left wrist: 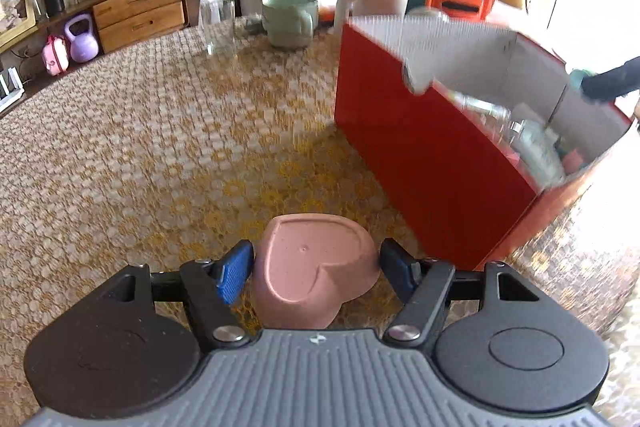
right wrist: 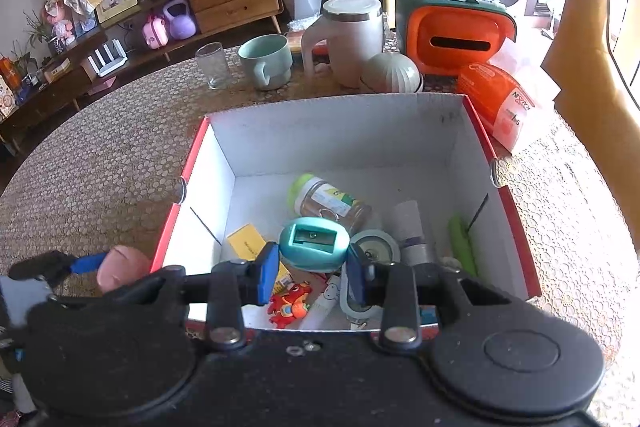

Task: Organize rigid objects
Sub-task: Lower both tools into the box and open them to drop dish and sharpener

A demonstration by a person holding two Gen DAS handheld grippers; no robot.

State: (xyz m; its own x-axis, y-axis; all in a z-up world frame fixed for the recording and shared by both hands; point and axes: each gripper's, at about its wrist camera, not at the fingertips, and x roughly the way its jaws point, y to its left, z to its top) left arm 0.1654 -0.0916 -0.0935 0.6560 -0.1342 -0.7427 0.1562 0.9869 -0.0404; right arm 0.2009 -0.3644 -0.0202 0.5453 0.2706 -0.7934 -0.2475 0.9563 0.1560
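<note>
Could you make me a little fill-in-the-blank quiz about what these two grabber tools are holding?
1. The left gripper holds a pink ____-shaped dish.
2. The right gripper holds a teal oval pencil sharpener above the red cardboard ____.
3. The clear drinking glass stands beside a pale green ____.

Missing words: heart; box; mug

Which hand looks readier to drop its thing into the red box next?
Right. Its tool already holds the teal sharpener over the open red box. The left tool grips the pink heart dish outside the box, above the table.
</note>
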